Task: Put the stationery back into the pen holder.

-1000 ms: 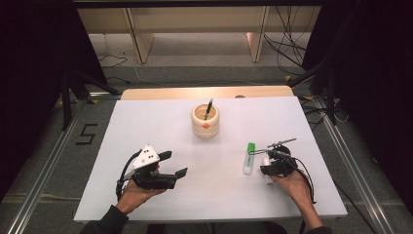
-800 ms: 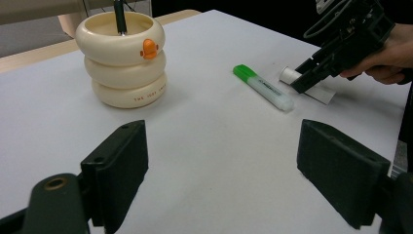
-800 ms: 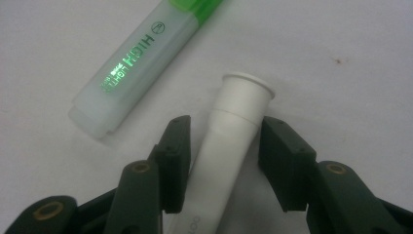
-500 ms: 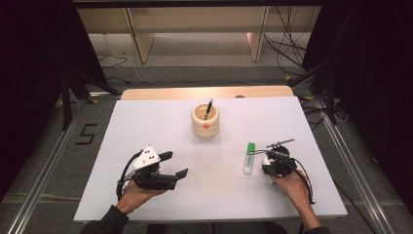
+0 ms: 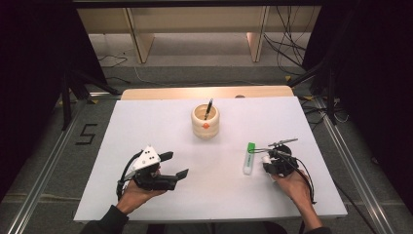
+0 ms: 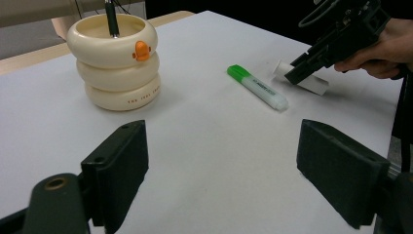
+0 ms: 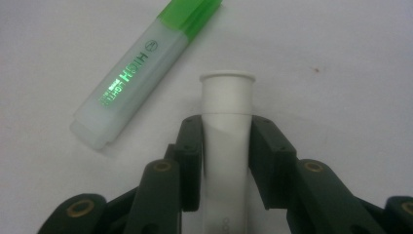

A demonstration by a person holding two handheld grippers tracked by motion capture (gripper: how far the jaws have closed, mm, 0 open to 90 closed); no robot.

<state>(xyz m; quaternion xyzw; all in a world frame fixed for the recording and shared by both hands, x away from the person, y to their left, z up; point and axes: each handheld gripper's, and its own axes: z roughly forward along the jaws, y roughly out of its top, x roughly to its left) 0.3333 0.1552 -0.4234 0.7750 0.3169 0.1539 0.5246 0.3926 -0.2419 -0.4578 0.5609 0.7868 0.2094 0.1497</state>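
Right claw (image 7: 226, 161) has just been closing on a white tube (image 7: 227, 112) lying on the tabletop (image 5: 160, 126) beside a green-capped marker (image 5: 249, 158); its pads look pressed to the tube's smooth plastic sides. I judge this the grasp step; next comes a lift, probably toward the ringed cream holder (image 5: 205, 122). Left claw (image 6: 224, 170) rests wide and empty.

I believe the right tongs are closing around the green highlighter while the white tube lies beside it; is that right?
Not quite: the right gripper view shows the right tongs have just been closing around the white tube, their pads against its sides, while the green highlighter lies beside it.
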